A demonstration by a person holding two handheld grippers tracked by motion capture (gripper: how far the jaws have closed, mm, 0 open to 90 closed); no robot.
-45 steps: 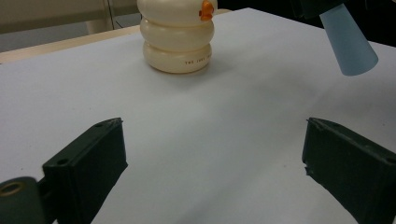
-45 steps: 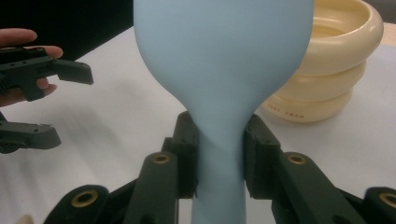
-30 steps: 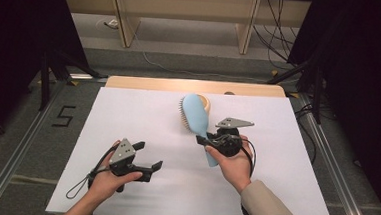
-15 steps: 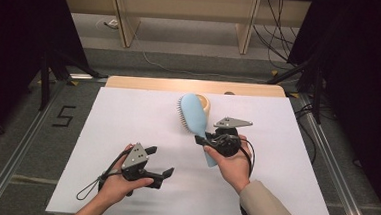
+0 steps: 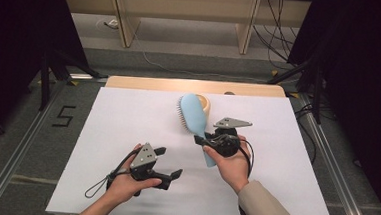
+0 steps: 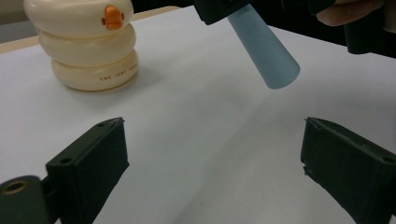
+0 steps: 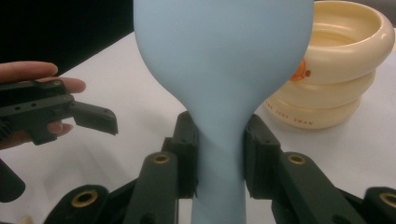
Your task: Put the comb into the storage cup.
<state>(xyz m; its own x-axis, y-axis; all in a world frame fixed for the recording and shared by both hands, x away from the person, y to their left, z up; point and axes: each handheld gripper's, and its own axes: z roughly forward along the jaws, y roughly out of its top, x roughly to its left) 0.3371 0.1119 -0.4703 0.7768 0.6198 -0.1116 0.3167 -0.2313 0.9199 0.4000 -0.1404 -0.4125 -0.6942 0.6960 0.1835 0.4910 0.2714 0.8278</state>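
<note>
Right tool (image 5: 202,141) is clamped on the neck of the blue brush (image 5: 193,113), held above the worktop (image 5: 283,193); left tool (image 5: 169,162) is released, gripping nothing, near the handle end. Risk: the smooth tapered handle could slip or pivot in the narrow grip. The cream ring-shaped pot (image 5: 206,104) just behind the brush head could be knocked.

A white tabletop (image 5: 107,132) with a pale wooden strip along its far edge carried a cream container (image 5: 204,104) of stacked rings, marked with an orange duck bill, standing upright near the far edge at the middle, its base flat on the white surface.
</note>
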